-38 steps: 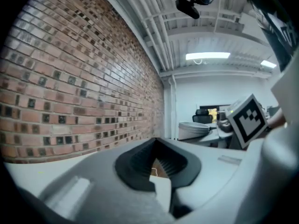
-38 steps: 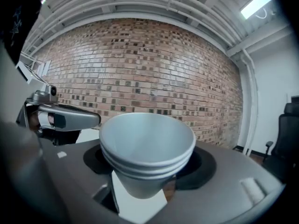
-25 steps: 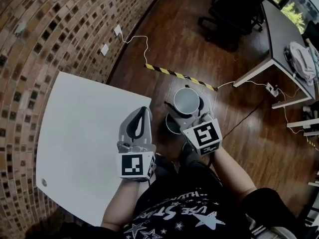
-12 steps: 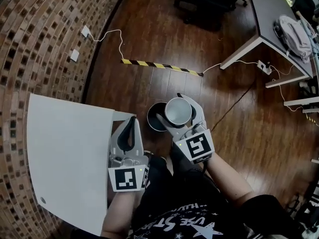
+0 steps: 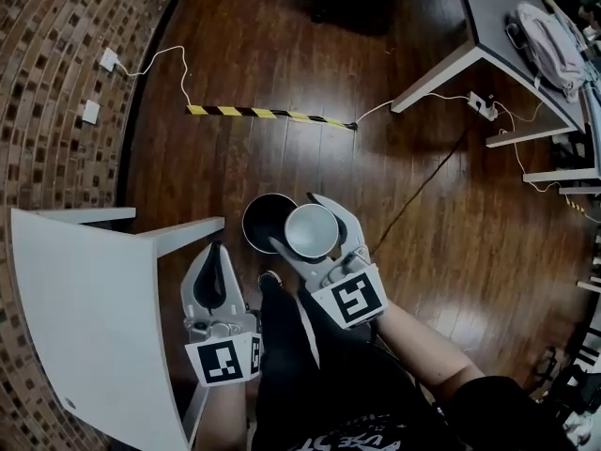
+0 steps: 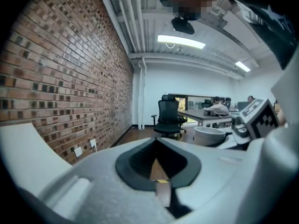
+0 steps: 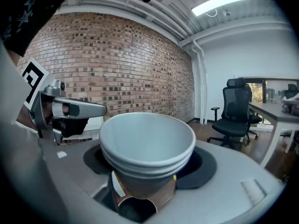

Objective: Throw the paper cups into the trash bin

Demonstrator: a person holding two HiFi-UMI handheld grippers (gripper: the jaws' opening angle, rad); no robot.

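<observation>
R fingers: right gripper (image 5: 299,224) is spread wide, and I see its pads pressing both sides of the paper cups (image 7: 147,143). It is a nested stack, mouth up.
L fingers: left gripper (image 5: 218,252) has its jaws closed together, w/ nothing between them.
Cups vs bin: in head view the stack overlaps the right rim of the trash bin (image 5: 259,222). I cannot tell how high above it.
Bin: black, round and open, standing on the floor.
Floor: dark wood planks (image 5: 282,54).
Table: white top (image 5: 84,299), to my left. The L gripper is just beside its edge.
Wall: brick (image 5: 47,54), w/ two white sockets (image 5: 91,111) low on it.
Tape: yellow-black strip (image 5: 268,114) on the floor beyond the bin, well apart from it.
Cables: a white one (image 5: 160,56) runs from a socket to the tape.
Far side: grey desk (image 5: 488,17) w/ a bag (image 5: 549,36) on it. There is also a black office chair (image 6: 169,118).
</observation>
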